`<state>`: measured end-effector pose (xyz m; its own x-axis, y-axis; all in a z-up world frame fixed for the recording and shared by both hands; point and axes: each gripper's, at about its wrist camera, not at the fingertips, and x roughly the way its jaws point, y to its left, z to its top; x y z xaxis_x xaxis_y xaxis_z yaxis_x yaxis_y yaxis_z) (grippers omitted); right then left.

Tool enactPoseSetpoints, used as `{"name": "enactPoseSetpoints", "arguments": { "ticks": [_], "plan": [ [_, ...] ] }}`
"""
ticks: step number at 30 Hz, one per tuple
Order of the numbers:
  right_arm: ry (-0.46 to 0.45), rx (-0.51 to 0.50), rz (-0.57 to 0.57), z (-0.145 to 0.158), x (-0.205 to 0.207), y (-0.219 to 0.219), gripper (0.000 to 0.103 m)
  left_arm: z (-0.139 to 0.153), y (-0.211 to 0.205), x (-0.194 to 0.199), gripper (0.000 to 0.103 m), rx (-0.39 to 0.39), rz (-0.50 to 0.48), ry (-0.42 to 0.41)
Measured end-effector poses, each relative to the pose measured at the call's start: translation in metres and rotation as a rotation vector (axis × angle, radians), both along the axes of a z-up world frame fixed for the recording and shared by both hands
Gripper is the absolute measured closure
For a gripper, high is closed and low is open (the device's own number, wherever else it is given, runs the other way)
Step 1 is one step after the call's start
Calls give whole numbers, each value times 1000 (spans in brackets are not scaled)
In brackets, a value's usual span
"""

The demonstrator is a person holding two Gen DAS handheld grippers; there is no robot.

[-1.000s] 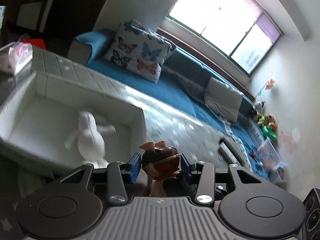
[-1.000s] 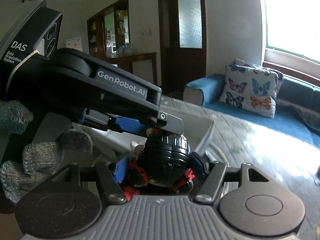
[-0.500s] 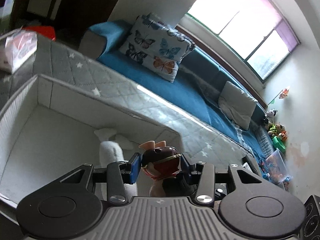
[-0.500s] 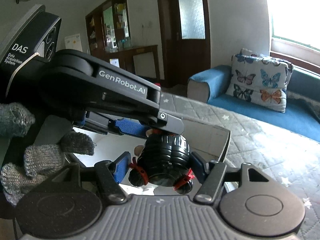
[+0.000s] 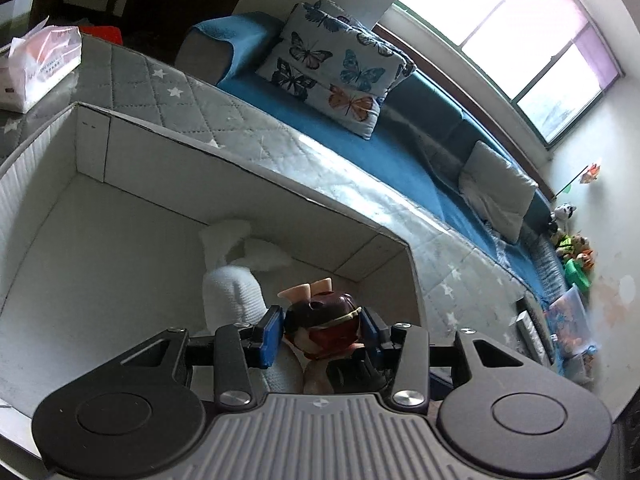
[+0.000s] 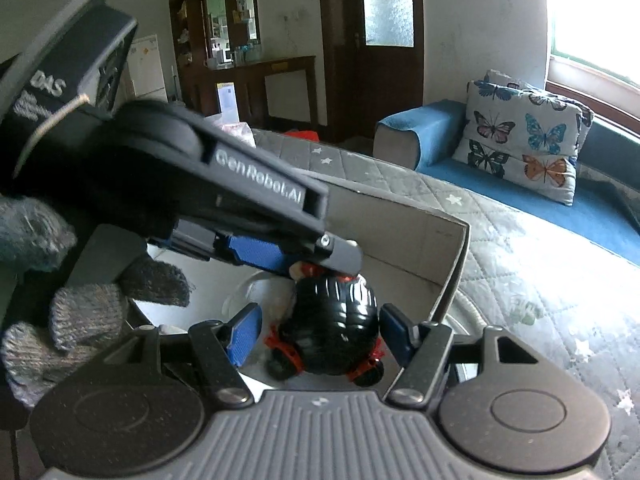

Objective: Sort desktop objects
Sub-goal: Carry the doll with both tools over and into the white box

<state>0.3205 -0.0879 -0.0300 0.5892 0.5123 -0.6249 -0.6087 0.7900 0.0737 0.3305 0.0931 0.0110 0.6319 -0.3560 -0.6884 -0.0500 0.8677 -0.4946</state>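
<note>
Your left gripper (image 5: 322, 330) hangs over the near part of the box (image 5: 256, 176), with the figurine (image 5: 324, 326) between its fingers. In the box, just left of the figurine, lies a plush toy (image 5: 232, 284). Your right gripper (image 6: 320, 330) sits beside it, the toy car (image 6: 332, 320) between its spread fingers. A tissue pack (image 5: 40, 64) lies far left on the table (image 5: 280, 148); the sofa (image 5: 400, 152) runs behind.

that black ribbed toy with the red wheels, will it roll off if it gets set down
Probably. The black toy has red wheels at its base, so it may roll on a flat floor. Its ribbed shell looks like hard plastic, likely stiff and light. The white box walls should stop it. The right tongs look spread clear of it.
</note>
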Motion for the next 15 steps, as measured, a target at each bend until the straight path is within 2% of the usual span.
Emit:
{"name": "enactPoseSetpoints", "arguments": {
  "ticks": [15],
  "plan": [
    [-12, 30, -18, 13, -15, -13, 36, 11, -4, -13, 59, 28, -1, -25]
  ]
}}
